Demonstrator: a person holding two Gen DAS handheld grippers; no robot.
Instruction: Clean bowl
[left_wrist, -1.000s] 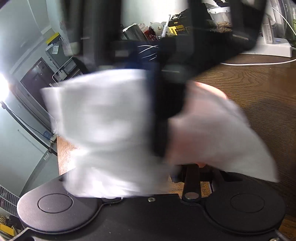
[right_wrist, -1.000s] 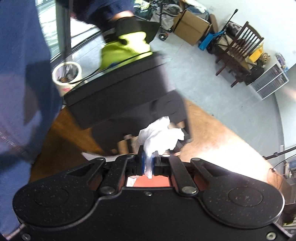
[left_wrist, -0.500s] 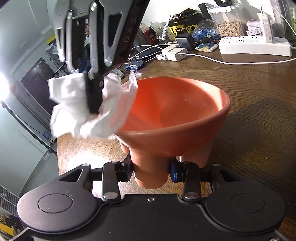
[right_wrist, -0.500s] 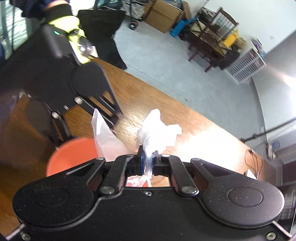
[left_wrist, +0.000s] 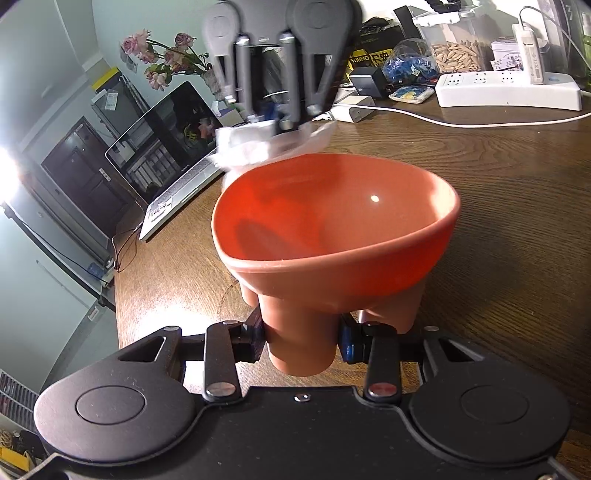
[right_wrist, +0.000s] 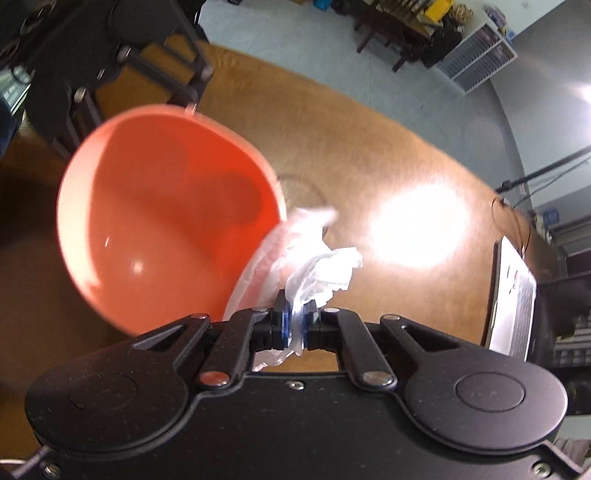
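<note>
Right now: the wiping is in hand, with cloth and bowl both gripped, and the wad sits at the rim, not inside
Bowl: the orange bowl (left_wrist: 332, 229) is held up off the wooden table (left_wrist: 517, 221), tilted so its mouth faces the right gripper
Left gripper: the left gripper (left_wrist: 301, 341) has its jaws closed on one of the stubby legs under the bowl, pads pressing on either side of it
Right gripper: the right gripper (right_wrist: 293, 325) has its jaws pinched almost together on a crumpled white tissue (right_wrist: 317, 269), which bunches out past the fingertips
Contact: seen from the right wrist, the tissue lies against the outside of the near rim; from the left wrist it is blurred at the far edge of the bowl
Done so far: the inside looks smooth and glossy, no visible crumbs or smears, though whether it has been wiped cannot be told
Left to do: judging by the wad's place, the inner wall and bottom are yet to be swept, then bowl set down
Background: a laptop (left_wrist: 166, 155) and a power strip (left_wrist: 506, 90) sit well apart from the action
</note>
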